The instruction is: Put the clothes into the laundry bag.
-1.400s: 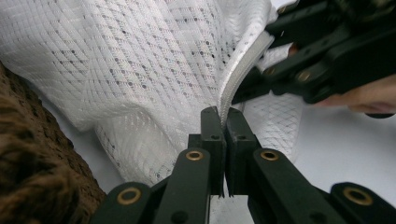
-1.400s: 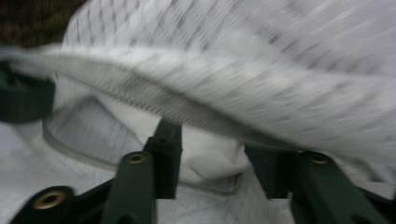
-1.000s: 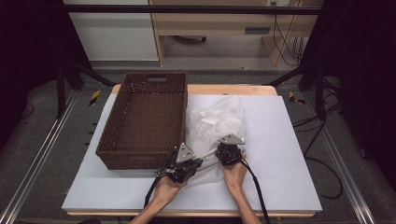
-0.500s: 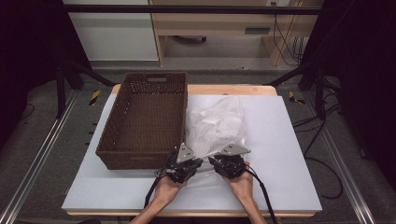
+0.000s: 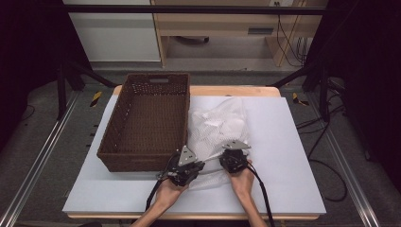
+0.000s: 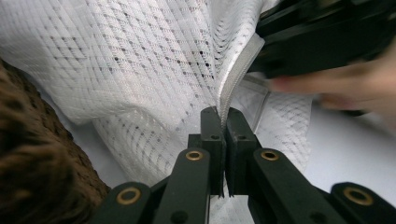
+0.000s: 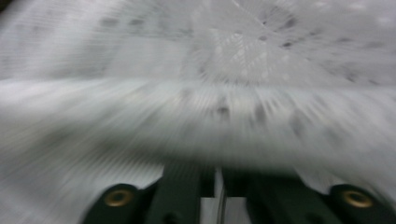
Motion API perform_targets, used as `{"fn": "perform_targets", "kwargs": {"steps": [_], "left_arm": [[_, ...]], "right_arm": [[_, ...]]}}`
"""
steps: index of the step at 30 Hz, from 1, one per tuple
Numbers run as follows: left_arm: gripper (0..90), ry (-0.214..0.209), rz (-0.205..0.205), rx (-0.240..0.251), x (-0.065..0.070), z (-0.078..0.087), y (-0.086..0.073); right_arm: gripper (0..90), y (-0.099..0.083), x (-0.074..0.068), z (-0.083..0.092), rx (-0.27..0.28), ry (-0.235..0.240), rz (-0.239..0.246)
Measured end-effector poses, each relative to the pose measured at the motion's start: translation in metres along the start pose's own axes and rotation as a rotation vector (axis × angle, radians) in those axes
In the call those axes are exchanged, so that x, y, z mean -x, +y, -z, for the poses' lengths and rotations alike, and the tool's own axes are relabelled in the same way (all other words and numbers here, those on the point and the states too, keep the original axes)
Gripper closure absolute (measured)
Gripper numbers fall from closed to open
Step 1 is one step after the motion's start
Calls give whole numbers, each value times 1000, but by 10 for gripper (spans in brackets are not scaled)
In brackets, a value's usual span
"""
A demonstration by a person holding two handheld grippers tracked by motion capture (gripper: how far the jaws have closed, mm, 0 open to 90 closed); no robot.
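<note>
A white mesh bag (image 5: 220, 125) lies crumpled on the table, right of a brown wicker basket (image 5: 142, 161). My left gripper (image 5: 202, 166) points right at the bag's near edge. In the left gripper view it (image 6: 223, 112) is shut on the bag's (image 6: 140, 60) white zipper band, which runs up to the right gripper's black body (image 6: 317, 46). My right gripper (image 5: 228, 155) sits at the same near edge, close beside the left. Its view is blurred: the jaws (image 7: 218, 175) have just been closing and stand almost together with a thin white sliver of the bag (image 7: 233, 56) between them.
The basket's interior holds nothing, and its wall (image 6: 28, 163) stands just left of my left gripper. The white table surface (image 5: 288, 156) stretches right of the bag and along the front. Cables trail from both grippers toward the front edge.
My right gripper dipped toward the front edge and turned, then came back up to the bag's near edge. The left gripper has kept still on the zipper band.
</note>
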State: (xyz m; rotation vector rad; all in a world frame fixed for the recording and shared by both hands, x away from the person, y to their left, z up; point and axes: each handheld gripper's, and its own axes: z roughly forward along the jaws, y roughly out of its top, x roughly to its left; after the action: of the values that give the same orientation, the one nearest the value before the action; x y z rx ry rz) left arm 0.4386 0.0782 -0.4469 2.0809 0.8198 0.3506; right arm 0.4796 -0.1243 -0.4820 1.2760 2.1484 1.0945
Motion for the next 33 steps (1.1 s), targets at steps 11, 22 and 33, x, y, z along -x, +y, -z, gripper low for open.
{"fn": "perform_targets", "kwargs": {"steps": [11,22,33], "left_arm": [[688,15,-29,-47,7,3,-11],[561,58,66,-87,0,19,-52],[583,64,79,-84,0,13,-54]], "right_arm": [[602,-43,46,71,-11,-50,-6],[896,-55,57,68,-48,-73,-29],[729,-63,70,96,-27,-159,-76]]}}
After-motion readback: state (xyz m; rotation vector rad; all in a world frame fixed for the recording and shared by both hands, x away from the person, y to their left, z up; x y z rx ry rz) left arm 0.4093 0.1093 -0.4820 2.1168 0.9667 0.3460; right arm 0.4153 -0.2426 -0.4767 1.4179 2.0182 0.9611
